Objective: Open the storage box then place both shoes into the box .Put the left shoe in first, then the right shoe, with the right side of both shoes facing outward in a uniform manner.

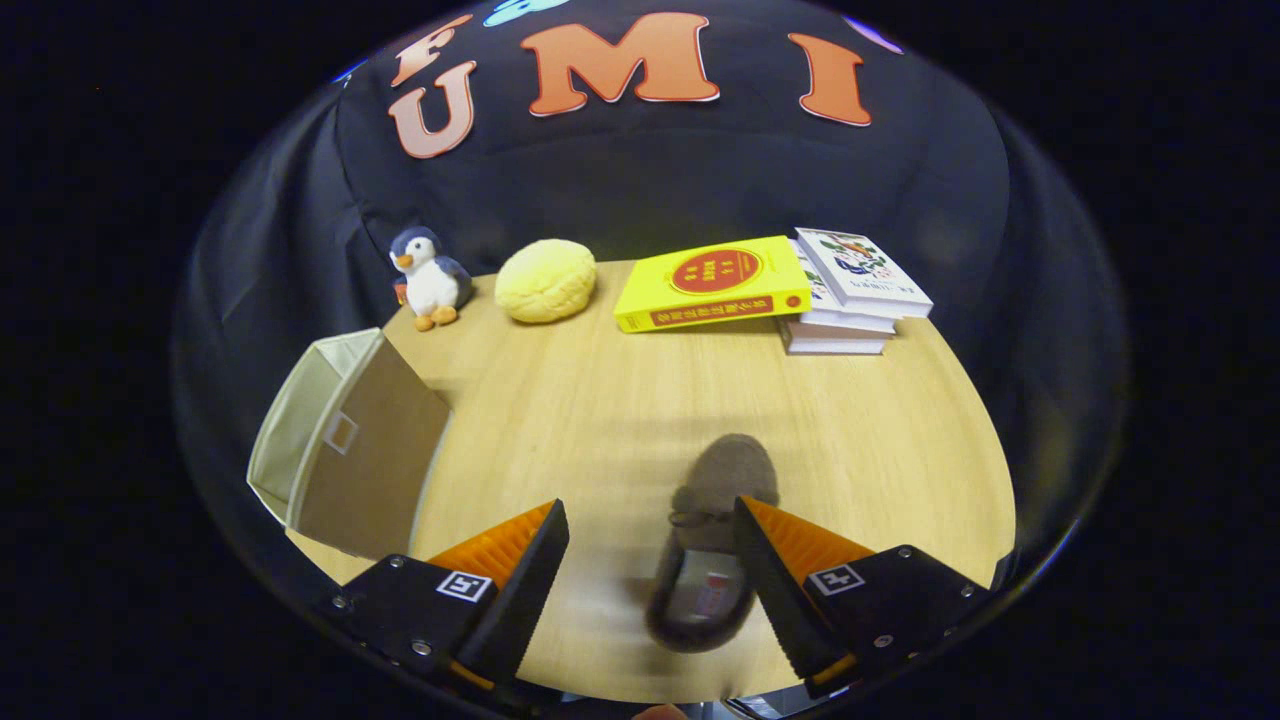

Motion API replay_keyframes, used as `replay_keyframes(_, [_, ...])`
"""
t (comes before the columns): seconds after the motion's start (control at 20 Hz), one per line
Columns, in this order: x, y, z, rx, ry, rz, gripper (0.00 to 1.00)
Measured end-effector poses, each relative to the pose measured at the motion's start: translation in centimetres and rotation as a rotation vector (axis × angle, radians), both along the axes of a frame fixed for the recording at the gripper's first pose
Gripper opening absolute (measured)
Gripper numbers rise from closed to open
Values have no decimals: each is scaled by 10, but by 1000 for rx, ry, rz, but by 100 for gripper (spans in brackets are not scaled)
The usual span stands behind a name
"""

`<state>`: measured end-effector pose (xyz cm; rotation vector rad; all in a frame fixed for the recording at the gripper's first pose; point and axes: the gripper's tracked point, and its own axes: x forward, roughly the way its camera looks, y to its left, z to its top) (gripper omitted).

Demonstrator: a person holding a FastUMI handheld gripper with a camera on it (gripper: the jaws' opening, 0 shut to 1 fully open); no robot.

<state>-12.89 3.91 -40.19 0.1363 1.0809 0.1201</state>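
Shoe [712,540], one only in view, lies on the desk [600,400] between the spread fingers of the hand-held gripper [652,570], nearer the right finger, which overlaps its edge in this view; whether that finger touches it cannot be told. Toe points away from the fingers, heel opening toward them, a small lace bow across the vamp. The picture is blurred here, so left or right shoe cannot be established. Judgement on handling: a soft moccasin-type upper, probably suede or similar, light, pliable, not fragile and not slippery; the collar will fold under pressure, so a pinch across the side wall at the heel opening, one finger inside and one outside, should hold better than a squeeze over the whole body. The sole should give the only stiffness. Hand-held gripper is open wide, holding nothing. Storage box [345,450] stands at the desk's left edge, beyond the left finger, a fabric bin tipped with its pale interior showing leftward and a brown panel with a small label window facing the camera; it appears already open. Along the far edge of the desk: a penguin toy [430,278], a yellow round cushion-like object [545,281], a yellow book [712,284], and a stack of white books [850,295] just beside it.
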Motion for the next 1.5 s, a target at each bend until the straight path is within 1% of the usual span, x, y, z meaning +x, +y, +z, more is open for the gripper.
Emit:
replay_keyframes(0.2, [-24, -28, -33, -11, 48, 23, 99])
replay_keyframes(0.35, [-31, -37, -54, 4, 56, 27, 99])
replay_keyframes(0.55, [-28, -42, -87, 17, 75, -13, 96])
replay_keyframes(0.6, [-24, -45, -93, 11, 74, -21, 89])
replay_keyframes(0.65, [-22, -48, -98, -4, 75, -30, 83])
replay_keyframes(0.7, [-20, -49, -102, -11, 82, -35, 69])
replay_keyframes(0.75, [-19, -48, -105, -9, 82, -42, 62])
replay_keyframes(0.8, [-17, -47, -107, -9, 81, -53, 48])
replay_keyframes(0.9, [-15, -53, -109, -52, 77, -79, 28])
replay_keyframes(1.0, [-14, -53, -109, -60, 88, -112, 15])
replay_keyframes(1.15, [-16, -49, -103, -8, 122, -178, 10])
replay_keyframes(1.25, [-13, -45, -91, 15, 120, -212, 6])
replay_keyframes(1.5, [5, -16, -36, 37, 84, -242, 5])
